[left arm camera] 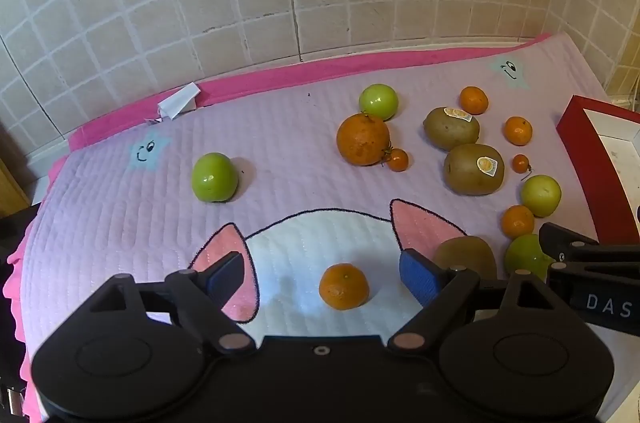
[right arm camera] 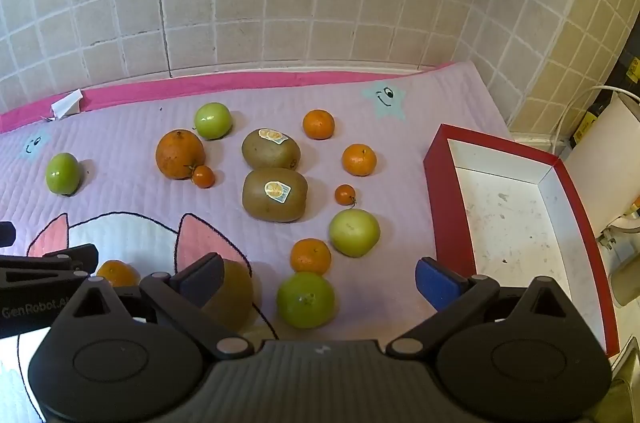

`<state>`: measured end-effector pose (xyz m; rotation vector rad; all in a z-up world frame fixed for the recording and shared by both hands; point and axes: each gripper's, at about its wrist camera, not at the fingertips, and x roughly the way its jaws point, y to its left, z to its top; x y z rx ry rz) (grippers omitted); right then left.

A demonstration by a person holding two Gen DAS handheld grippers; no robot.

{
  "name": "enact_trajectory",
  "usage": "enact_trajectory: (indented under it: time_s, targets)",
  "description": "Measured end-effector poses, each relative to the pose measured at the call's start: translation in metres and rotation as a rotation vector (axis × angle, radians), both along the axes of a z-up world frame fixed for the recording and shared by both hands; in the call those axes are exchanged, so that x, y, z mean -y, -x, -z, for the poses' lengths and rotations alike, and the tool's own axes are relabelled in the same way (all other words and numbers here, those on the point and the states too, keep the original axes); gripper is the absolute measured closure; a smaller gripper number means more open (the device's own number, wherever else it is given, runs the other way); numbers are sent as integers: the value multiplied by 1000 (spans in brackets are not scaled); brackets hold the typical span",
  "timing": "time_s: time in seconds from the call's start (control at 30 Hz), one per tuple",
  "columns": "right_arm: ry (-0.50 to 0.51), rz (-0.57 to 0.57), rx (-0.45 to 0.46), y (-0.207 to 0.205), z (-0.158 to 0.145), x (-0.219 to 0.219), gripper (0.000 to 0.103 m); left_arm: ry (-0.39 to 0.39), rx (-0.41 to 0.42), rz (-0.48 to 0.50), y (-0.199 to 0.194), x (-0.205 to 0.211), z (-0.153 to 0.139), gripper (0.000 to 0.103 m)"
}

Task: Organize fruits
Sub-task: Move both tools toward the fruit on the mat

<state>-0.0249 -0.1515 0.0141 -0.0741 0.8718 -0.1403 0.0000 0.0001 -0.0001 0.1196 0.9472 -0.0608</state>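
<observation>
Lilac quilted mat (right arm camera: 400,159) with pink border covers the table, against a beige tiled wall (right arm camera: 260,23).

Fruit on the mat:
- four green apples
- three brown kiwis, the stickered pair (right arm camera: 274,194) lying crosswise
- one large orange
- five small mandarins
- two tiny tomatoes

Red-rimmed white box (right arm camera: 516,223) stands to the right.

Left claw (left arm camera: 326,277) gapes, straddling a mandarin (left arm camera: 343,286) without contact. Right claw (right arm camera: 320,281) gapes likewise over a green apple (right arm camera: 306,299).

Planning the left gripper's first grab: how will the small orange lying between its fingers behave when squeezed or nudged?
The small orange looks round, so it would probably roll on the quilted mat if nudged. Its dimpled skin likely grips well and gives slightly.
</observation>
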Motion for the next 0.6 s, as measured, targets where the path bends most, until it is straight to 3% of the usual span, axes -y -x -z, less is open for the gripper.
enact_trajectory:
  time_s: [0.6]
  targets:
    - [-16, -1, 13, 3, -3, 2, 0, 13, 9, -1, 3, -1, -4, 3]
